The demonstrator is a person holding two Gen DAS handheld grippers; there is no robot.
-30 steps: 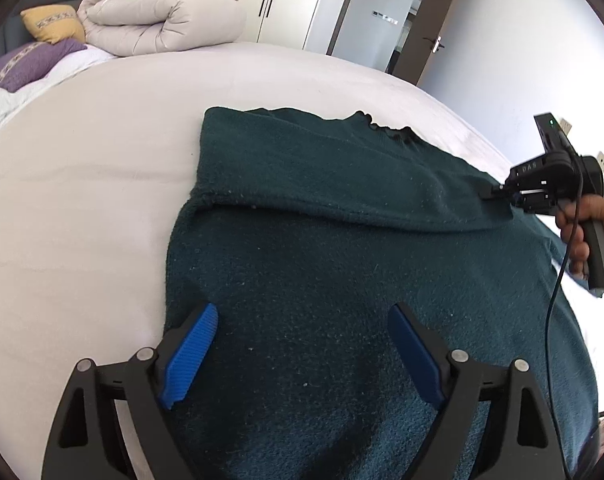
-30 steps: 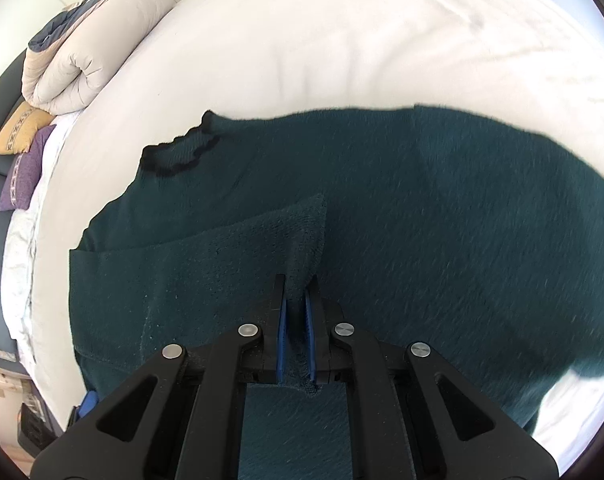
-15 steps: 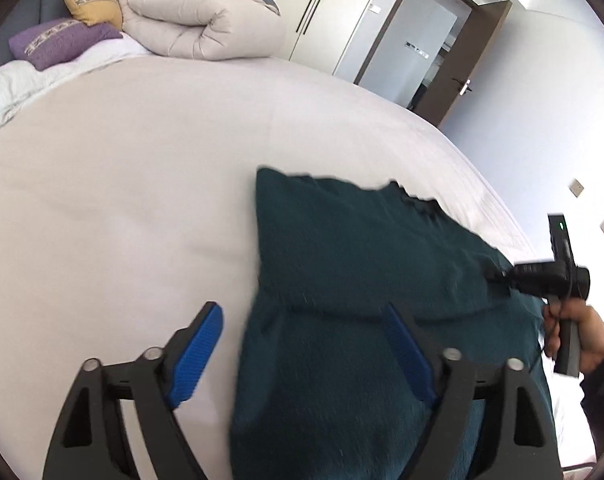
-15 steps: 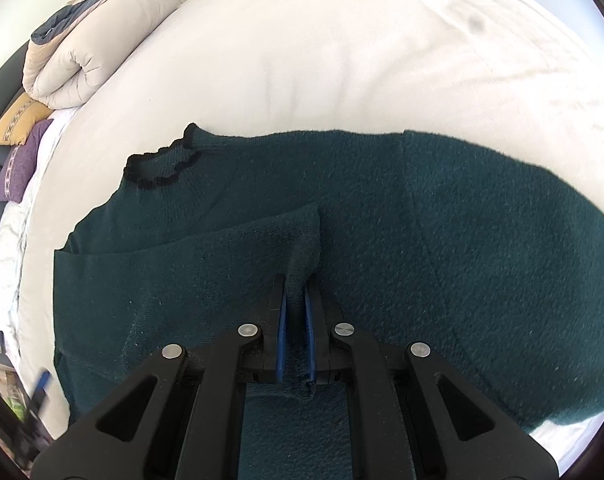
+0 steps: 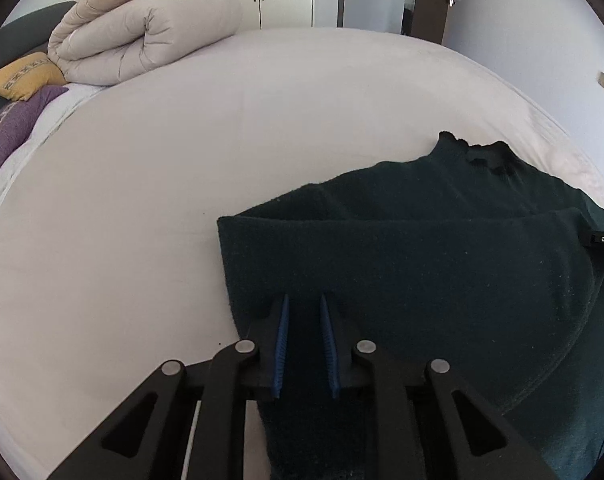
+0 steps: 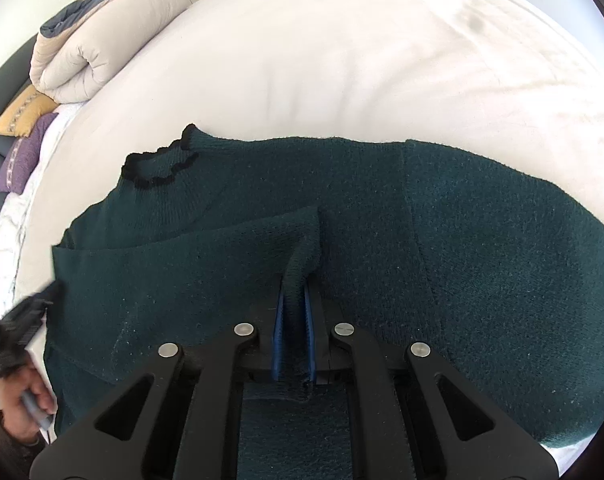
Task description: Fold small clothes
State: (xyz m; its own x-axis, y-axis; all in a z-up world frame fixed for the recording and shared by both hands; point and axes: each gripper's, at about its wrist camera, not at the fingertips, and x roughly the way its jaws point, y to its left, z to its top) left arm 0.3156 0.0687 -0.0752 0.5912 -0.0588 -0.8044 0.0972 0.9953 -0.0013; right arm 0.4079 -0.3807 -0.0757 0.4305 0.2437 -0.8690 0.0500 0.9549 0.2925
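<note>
A dark green knit sweater lies flat on the white bed, its black-trimmed collar towards the far side. One sleeve is folded across the body. My left gripper sits at the sweater's left folded edge, and its jaws are closing on the fabric between the blue pads. My right gripper is shut on the sleeve's cuff, which is pinched upright between its pads. In the right wrist view the left gripper shows blurred at the left edge, held by a hand.
A rolled beige duvet lies at the bed's far left corner, with a yellow pillow and a purple pillow beside it. Wardrobe doors and a brown room door stand behind the bed. White sheet spreads left of the sweater.
My left gripper has swung left to the sweater's left edge, and its jaws have gone from wide apart to nearly together around the fabric. The right gripper has kept its hold.
</note>
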